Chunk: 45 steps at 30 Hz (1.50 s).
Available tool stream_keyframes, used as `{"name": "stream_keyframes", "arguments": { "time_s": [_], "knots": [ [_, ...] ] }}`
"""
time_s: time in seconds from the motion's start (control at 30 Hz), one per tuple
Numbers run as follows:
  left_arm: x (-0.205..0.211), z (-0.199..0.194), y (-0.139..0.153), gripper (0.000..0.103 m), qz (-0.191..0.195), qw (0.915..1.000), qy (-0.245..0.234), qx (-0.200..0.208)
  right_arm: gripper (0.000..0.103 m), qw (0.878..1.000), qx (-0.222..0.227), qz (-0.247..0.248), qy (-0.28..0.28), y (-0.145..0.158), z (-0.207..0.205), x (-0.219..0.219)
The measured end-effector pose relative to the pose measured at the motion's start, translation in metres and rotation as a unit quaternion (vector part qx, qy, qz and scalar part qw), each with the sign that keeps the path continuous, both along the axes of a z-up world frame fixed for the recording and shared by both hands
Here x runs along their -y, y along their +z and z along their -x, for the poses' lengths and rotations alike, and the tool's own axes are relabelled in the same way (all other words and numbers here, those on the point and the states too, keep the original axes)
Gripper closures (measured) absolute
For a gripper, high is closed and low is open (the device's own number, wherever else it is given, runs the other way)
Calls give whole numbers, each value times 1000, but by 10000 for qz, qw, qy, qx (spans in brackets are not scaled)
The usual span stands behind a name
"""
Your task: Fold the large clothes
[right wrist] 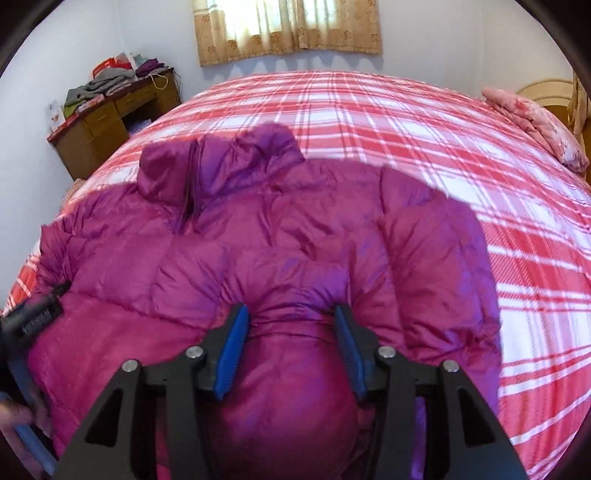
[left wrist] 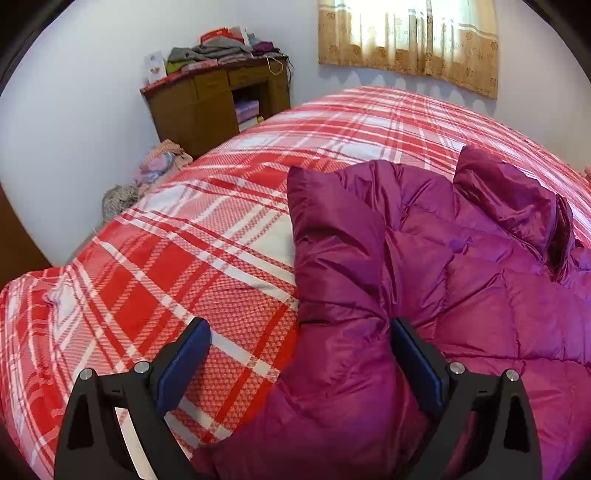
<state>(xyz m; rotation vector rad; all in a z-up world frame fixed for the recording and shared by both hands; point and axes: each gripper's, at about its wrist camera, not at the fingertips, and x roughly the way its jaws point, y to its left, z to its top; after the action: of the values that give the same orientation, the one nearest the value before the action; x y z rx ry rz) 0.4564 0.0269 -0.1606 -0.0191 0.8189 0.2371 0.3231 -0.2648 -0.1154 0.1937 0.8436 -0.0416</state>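
A bed (left wrist: 192, 229) under a red-and-white plaid cover fills most of both views, running from the lower left to the upper right of each frame. A magenta quilted jacket (right wrist: 280, 236) lies spread on it, collar toward the curtained window (right wrist: 288, 29) at the top of the frame, occupying the centre and lower left of the right wrist view and the right half of the left wrist view. A wooden desk (left wrist: 218, 103) piled with folded clothes (left wrist: 218, 51) stands against the wall at upper left; the printing on a card and a red packet there is too small to read. A pink pillow (right wrist: 535, 122) sits at the upper right edge. The right gripper (right wrist: 291, 314), bottom centre, has its blue-padded jaws partly open around a bunched ridge of the jacket, fabric puckered between the pads. The left gripper (left wrist: 299, 325), bottom centre of its view, is wide open; the jacket's sleeve lies between its fingers, against the right-hand pad, while the left-hand pad hangs over bare cover.
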Motion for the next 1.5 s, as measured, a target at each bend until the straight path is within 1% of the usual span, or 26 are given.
{"name": "stream_keyframes", "arguments": {
  "time_s": [0.03, 0.07, 0.1, 0.13, 0.3, 0.4, 0.47, 0.53, 0.57, 0.6, 0.63, 0.67, 0.7, 0.73, 0.8, 0.83, 0.93, 1.07, 1.1, 1.13, 1.2, 1.23, 1.27, 1.33, 1.4, 1.5],
  "knots": [
    [0, 4, 2, 6, -12, 10000, 38, 83, 36, 9999, 126, -99, -59, 8, -5, 2],
    [1, 8, 4, 6, -13, 9998, 68, 165, 28, 9992, 303, -181, -196, 25, -17, 5],
    [0, 12, 6, 6, 1, 9996, 88, 265, 14, 9988, 324, -230, -272, 33, -28, 6],
    [-1, 16, 8, 6, 47, 9992, 102, 378, 10, 9985, 254, -340, -335, 40, -48, 7],
    [-10, 21, 8, 6, 311, 9981, 149, 504, 12, 9931, -392, -920, -614, 37, -131, 7],
    [-12, 24, 11, 6, 310, 9971, 232, 655, 12, 9911, -778, -855, -657, 26, -165, -2],
    [-11, 27, 12, 6, 255, 9969, 248, 706, 12, 9884, -1082, -775, -736, 12, -178, -5],
    [-9, 26, 11, 6, 218, 9972, 233, 678, 13, 9857, -1366, -754, -632, -1, -186, -5],
    [-9, 26, 11, 6, 229, 9973, 224, 661, 14, 9844, -1501, -673, -622, -7, -187, -5],
    [-9, 25, 10, 6, 261, 9973, 224, 645, 21, 9838, -1561, -607, -637, -11, -185, -3],
    [-11, 25, 10, 6, 297, 9972, 225, 648, 33, 9840, -1541, -625, -636, -13, -183, 1],
    [-12, 25, 10, 6, 330, 9971, 232, 653, 41, 9844, -1509, -651, -636, -12, -180, 4],
    [-13, 25, 9, 6, 354, 9970, 238, 651, 58, 9850, -1446, -713, -609, -8, -173, 11],
    [-13, 25, 9, 6, 362, 9970, 238, 645, 71, 9854, -1412, -777, -557, -6, -167, 15],
    [-13, 24, 9, 6, 369, 9970, 237, 631, 80, 9863, -1377, -770, -489, -2, -154, 21],
    [-13, 24, 9, 6, 373, 9971, 236, 626, 83, 9871, -1373, -685, -453, 0, -144, 24],
    [-14, 23, 9, 6, 385, 9972, 238, 600, 84, 9880, -1424, -432, -424, -2, -124, 29],
    [-15, 22, 9, 6, 382, 9973, 232, 588, 85, 9863, -1479, -536, -506, -23, -96, 38],
    [-15, 22, 9, 6, 385, 9973, 230, 583, 88, 9865, -1438, -576, -527, -27, -93, 38],
    [-15, 22, 8, 6, 395, 9974, 221, 564, 89, 9887, -1239, -625, -560, -29, -85, 39],
    [-17, 21, 8, 6, 453, 9974, 197, 527, 91, 9942, -732, -501, -603, -33, -71, 37],
    [-18, 20, 8, 6, 488, 9973, 179, 513, 91, 9973, -386, -272, -557, -37, -63, 31],
    [-19, 20, 8, 6, 549, 9972, 136, 486, 91, 9983, -156, -52, -559, -38, -56, 24],
    [-22, 20, 11, 6, 670, 9969, 17, 411, 90, 9978, -86, 197, -625, -35, -52, 19],
    [-23, 23, 20, 6, 709, 9968, -76, 368, 90, 9977, -91, 265, -619, -34, -54, 17],
    [-18, 32, 58, 6, 827, 9935, -337, 707, 87, 9979, 0, 199, -622, -32, -52, 20]
  ]
}}
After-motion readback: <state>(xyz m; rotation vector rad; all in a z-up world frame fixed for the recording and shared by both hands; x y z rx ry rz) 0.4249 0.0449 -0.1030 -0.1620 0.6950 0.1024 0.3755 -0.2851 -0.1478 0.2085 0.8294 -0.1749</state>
